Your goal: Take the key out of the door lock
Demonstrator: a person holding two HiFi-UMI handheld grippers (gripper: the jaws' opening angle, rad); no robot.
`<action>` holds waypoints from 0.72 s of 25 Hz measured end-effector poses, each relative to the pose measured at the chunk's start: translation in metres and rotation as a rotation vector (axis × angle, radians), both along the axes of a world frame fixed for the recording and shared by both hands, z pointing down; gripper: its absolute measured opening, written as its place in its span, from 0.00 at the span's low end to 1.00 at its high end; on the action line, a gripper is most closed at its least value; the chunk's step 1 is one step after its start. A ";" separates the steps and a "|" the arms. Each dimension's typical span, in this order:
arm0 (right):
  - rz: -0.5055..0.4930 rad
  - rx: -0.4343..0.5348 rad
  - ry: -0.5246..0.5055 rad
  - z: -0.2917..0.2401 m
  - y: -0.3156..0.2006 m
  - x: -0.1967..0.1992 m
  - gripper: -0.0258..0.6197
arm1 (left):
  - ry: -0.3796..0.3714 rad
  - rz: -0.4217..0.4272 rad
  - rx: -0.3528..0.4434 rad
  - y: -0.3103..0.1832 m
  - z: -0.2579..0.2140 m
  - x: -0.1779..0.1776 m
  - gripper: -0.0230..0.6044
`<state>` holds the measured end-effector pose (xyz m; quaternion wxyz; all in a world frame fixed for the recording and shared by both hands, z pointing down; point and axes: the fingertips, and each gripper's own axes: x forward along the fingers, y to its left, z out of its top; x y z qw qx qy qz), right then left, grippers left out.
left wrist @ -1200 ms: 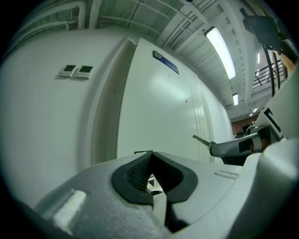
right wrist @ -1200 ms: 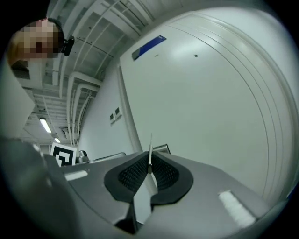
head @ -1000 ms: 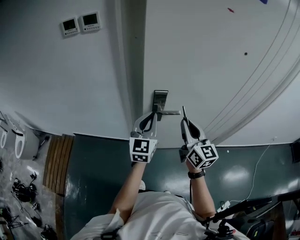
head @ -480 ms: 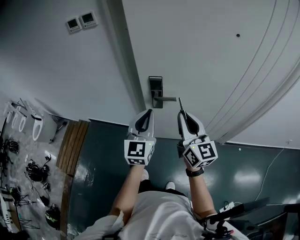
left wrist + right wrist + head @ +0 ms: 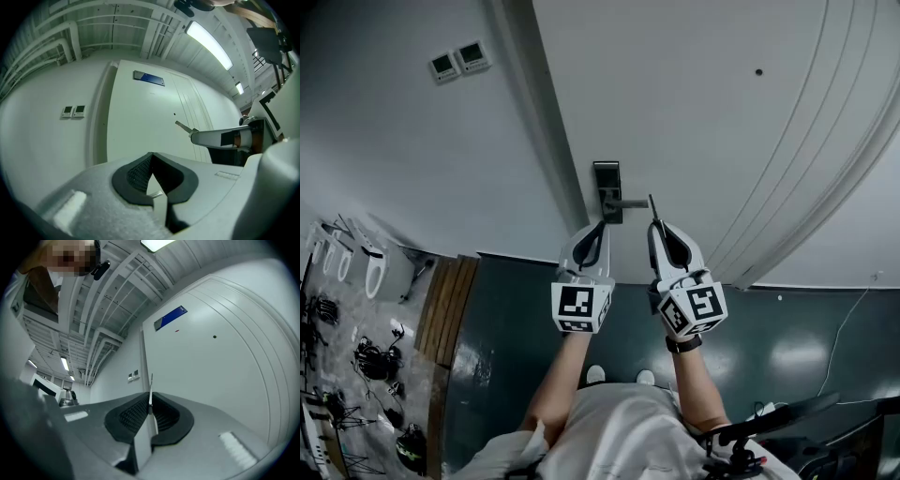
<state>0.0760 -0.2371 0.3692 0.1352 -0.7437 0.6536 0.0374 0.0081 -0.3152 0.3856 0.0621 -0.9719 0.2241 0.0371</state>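
The dark lock plate (image 5: 607,186) with its lever handle (image 5: 628,203) sits on the white door (image 5: 722,122). My right gripper (image 5: 654,223) is shut on the key (image 5: 652,205), whose thin blade sticks out past the tips, just right of the handle's end and clear of the lock. The right gripper view shows the key (image 5: 151,389) edge-on between the pads, and the left gripper view catches the key (image 5: 183,125) too, jutting from the right gripper (image 5: 224,138). Just below the lock plate, my left gripper (image 5: 600,225) is shut with nothing in it.
Two small wall panels (image 5: 457,62) hang left of the door frame (image 5: 539,122). A blue sign (image 5: 149,78) is fixed high on the door. At the lower left, wooden boards (image 5: 445,314), white fixtures (image 5: 356,272) and cables (image 5: 366,361) lie on the dark floor (image 5: 787,347).
Both grippers have drawn back from the lock plate and handle, which now sit farther off. The right gripper has kept the key throughout.
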 end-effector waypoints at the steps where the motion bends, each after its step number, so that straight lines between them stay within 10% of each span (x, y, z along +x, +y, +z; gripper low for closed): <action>1: 0.006 0.005 0.001 -0.003 -0.001 -0.002 0.08 | 0.006 0.004 0.005 0.000 -0.003 -0.001 0.04; 18: 0.056 -0.072 0.057 0.000 -0.046 -0.029 0.08 | 0.060 -0.004 -0.015 -0.046 -0.007 -0.035 0.04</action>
